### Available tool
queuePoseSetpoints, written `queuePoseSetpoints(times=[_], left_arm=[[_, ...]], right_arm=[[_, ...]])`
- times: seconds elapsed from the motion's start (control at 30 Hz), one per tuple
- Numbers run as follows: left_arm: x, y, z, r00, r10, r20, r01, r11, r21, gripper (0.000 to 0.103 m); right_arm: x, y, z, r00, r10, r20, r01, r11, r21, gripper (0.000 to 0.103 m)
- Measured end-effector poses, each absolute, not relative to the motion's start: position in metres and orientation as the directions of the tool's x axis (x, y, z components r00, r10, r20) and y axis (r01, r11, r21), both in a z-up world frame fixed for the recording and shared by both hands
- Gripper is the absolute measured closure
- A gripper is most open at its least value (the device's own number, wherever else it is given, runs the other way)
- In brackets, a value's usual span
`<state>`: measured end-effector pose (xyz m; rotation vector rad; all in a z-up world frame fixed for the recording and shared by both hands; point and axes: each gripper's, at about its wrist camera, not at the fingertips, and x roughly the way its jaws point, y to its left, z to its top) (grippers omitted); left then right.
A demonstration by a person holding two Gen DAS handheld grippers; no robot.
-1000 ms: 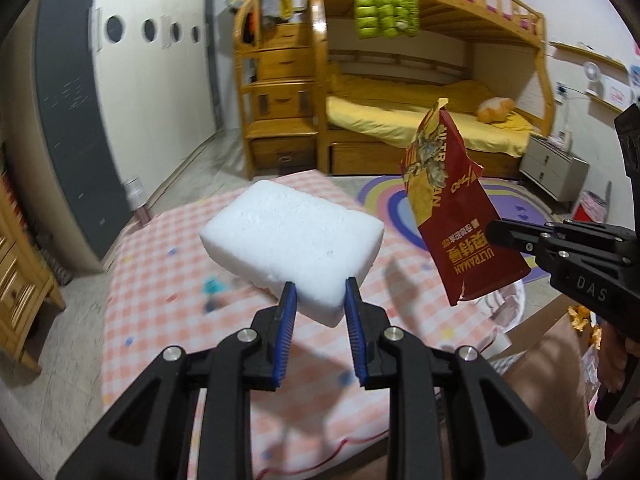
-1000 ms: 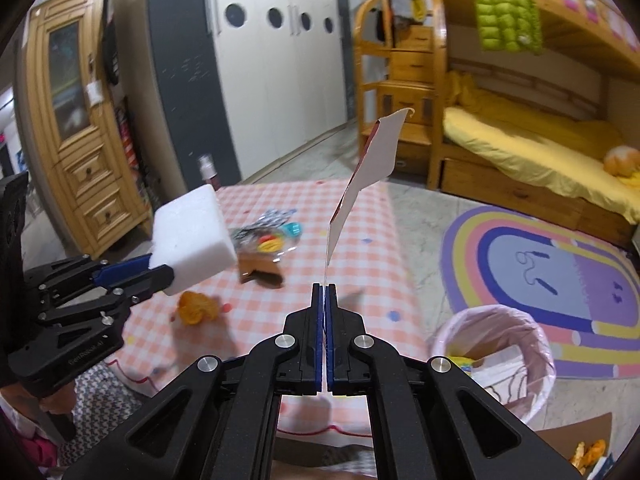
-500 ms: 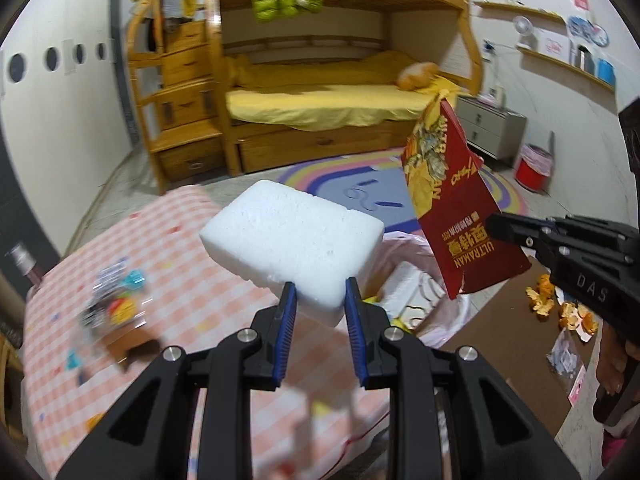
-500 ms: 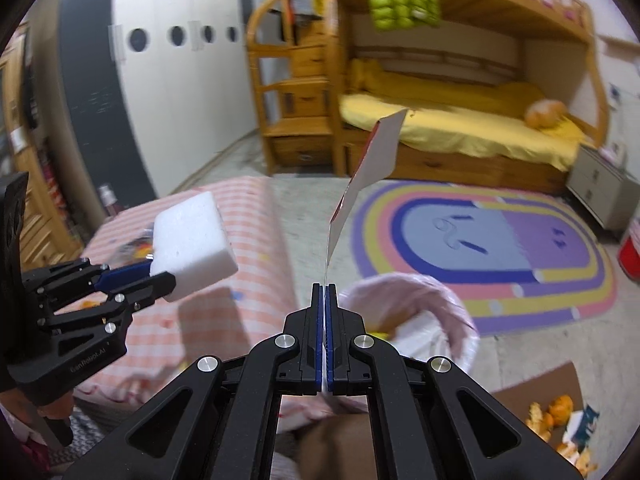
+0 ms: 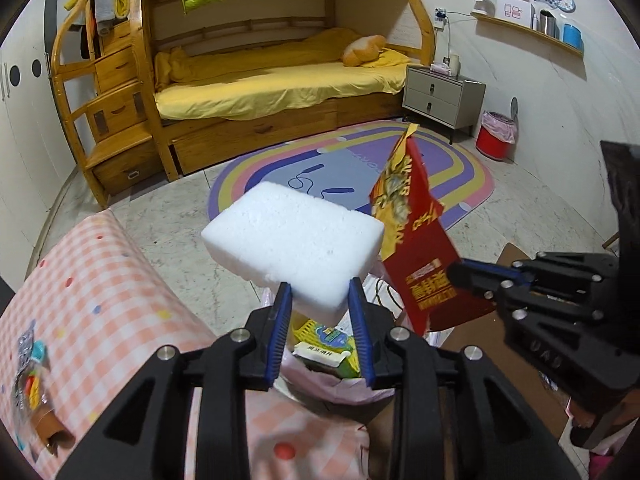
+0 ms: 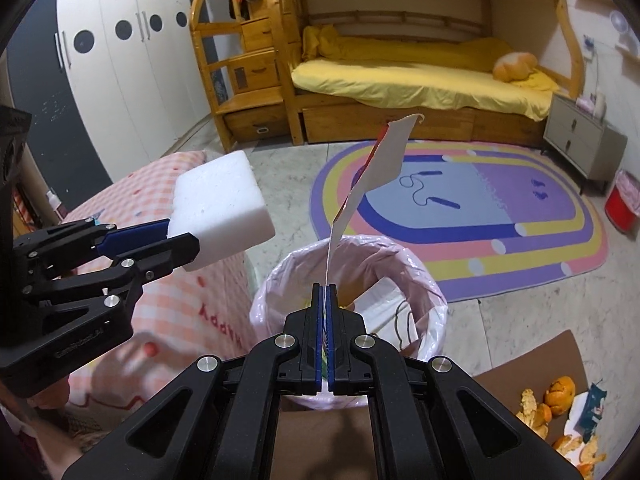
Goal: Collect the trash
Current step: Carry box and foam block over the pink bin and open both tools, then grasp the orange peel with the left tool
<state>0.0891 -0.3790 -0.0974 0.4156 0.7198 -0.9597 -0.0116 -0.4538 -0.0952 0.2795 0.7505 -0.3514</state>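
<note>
Both grippers have swung off the tabletop [image 5: 100,280] since a second ago; we now see them over the trash bin [image 6: 424,280] rather than the checked cloth. Largest first: bunk bed [image 6: 420,72], honey-coloured wood with a yellow sheet, then an oval rainbow rug [image 6: 500,208] on pale marbled floor. Tabletop sits at the left, covered in soft pink-and-white gingham with coloured dots; its far end is cut off by the frame.

Trash bin is round, lined with thin crinkly pink plastic, with paper scraps and a cord-like loop inside; contents are hard to make out past our right gripper. We see brown cardboard [image 6: 532,364] beside it carrying orange peels [image 6: 560,392].

Foam block [image 5: 292,244]: white, rectangular, grainy, rounded edges. Left gripper [image 5: 320,324] has its blue-padded fingers [image 5: 280,328] spread moderately and clamped on the block's near corner, held in the air above the bin's left rim.

Snack wrapper [image 5: 416,256]: flat glossy red foil with gold print, plain white back in the right wrist view. Right gripper [image 6: 325,320] has its fingers pressed nearly together, pinching the wrapper's lower edge; the wrapper stands upright directly above the bin opening. Print is too distorted to read fully.
</note>
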Motion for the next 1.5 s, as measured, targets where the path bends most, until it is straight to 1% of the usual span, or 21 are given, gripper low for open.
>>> queuePoseSetpoints(times=[0.03, 0.1, 0.13, 0.23, 0.43, 0.67, 0.73, 0.83, 0.93, 1.0, 1.1, 1.2, 1.23, 1.33, 1.4, 1.5], left_arm=[[0.091, -0.382, -0.099, 0.364, -0.587, -0.723, 0.853, 0.521, 0.006, 0.063], [0.094, -0.383, -0.100, 0.362, -0.583, -0.728, 0.850, 0.527, 0.001, 0.055], [0.095, -0.381, -0.101, 0.363, -0.581, -0.729, 0.848, 0.530, 0.000, 0.054], [0.095, -0.372, -0.099, 0.375, -0.573, -0.729, 0.840, 0.542, 0.006, 0.051], [0.095, -0.336, -0.081, 0.438, -0.551, -0.711, 0.788, 0.615, 0.008, 0.051], [0.088, -0.269, -0.055, 0.548, -0.501, -0.670, 0.693, 0.721, 0.027, 0.045], [0.083, -0.252, -0.050, 0.579, -0.476, -0.662, 0.662, 0.749, 0.040, 0.040], [0.079, -0.221, -0.044, 0.615, -0.436, -0.657, 0.610, 0.791, 0.046, 0.036], [0.076, -0.190, -0.041, 0.652, -0.379, -0.657, 0.552, 0.831, 0.070, 0.036], [0.075, -0.166, -0.039, 0.678, -0.342, -0.650, 0.506, 0.859, 0.077, 0.036], [0.076, -0.135, -0.039, 0.693, -0.314, -0.648, 0.461, 0.885, 0.065, 0.033], [0.074, -0.107, -0.046, 0.711, -0.267, -0.650, 0.410, 0.909, 0.076, 0.026], [0.073, -0.097, -0.051, 0.710, -0.256, -0.656, 0.397, 0.915, 0.073, 0.022], [0.076, -0.075, -0.066, 0.713, -0.200, -0.673, 0.332, 0.940, 0.073, 0.016], [0.081, -0.064, -0.077, 0.686, -0.210, -0.697, 0.332, 0.942, 0.043, 0.016], [0.084, -0.058, -0.088, 0.683, -0.182, -0.707, 0.306, 0.951, 0.051, 0.016]], right_arm=[[-0.008, -0.459, -0.101, 0.670, -0.206, -0.713, 0.412, 0.902, 0.127, 0.099], [-0.006, -0.464, -0.106, 0.653, -0.209, -0.728, 0.428, 0.895, 0.128, 0.081], [-0.007, -0.467, -0.109, 0.647, -0.218, -0.731, 0.444, 0.886, 0.129, 0.079], [-0.015, -0.469, -0.108, 0.646, -0.221, -0.731, 0.465, 0.873, 0.147, 0.079], [-0.030, -0.454, -0.085, 0.674, -0.217, -0.706, 0.447, 0.881, 0.156, 0.079], [-0.034, -0.408, -0.043, 0.748, -0.143, -0.648, 0.339, 0.922, 0.187, 0.079], [-0.032, -0.390, -0.034, 0.763, -0.112, -0.636, 0.298, 0.935, 0.192, 0.079], [-0.026, -0.361, -0.025, 0.776, -0.062, -0.628, 0.231, 0.954, 0.191, 0.077], [-0.020, -0.334, -0.020, 0.778, -0.019, -0.628, 0.174, 0.967, 0.187, 0.069], [-0.016, -0.316, -0.017, 0.780, 0.009, -0.625, 0.137, 0.973, 0.186, 0.055], [-0.008, -0.294, -0.015, 0.776, 0.038, -0.630, 0.094, 0.980, 0.175, 0.047], [-0.001, -0.275, -0.017, 0.768, 0.060, -0.638, 0.060, 0.984, 0.166, 0.043], [0.001, -0.268, -0.018, 0.765, 0.067, -0.640, 0.048, 0.986, 0.161, 0.043], [0.009, -0.252, -0.023, 0.753, 0.085, -0.652, 0.020, 0.988, 0.151, 0.043], [0.010, -0.245, -0.024, 0.747, 0.090, -0.658, 0.009, 0.989, 0.145, 0.043], [0.015, -0.235, -0.028, 0.736, 0.093, -0.670, -0.010, 0.992, 0.127, 0.043]])
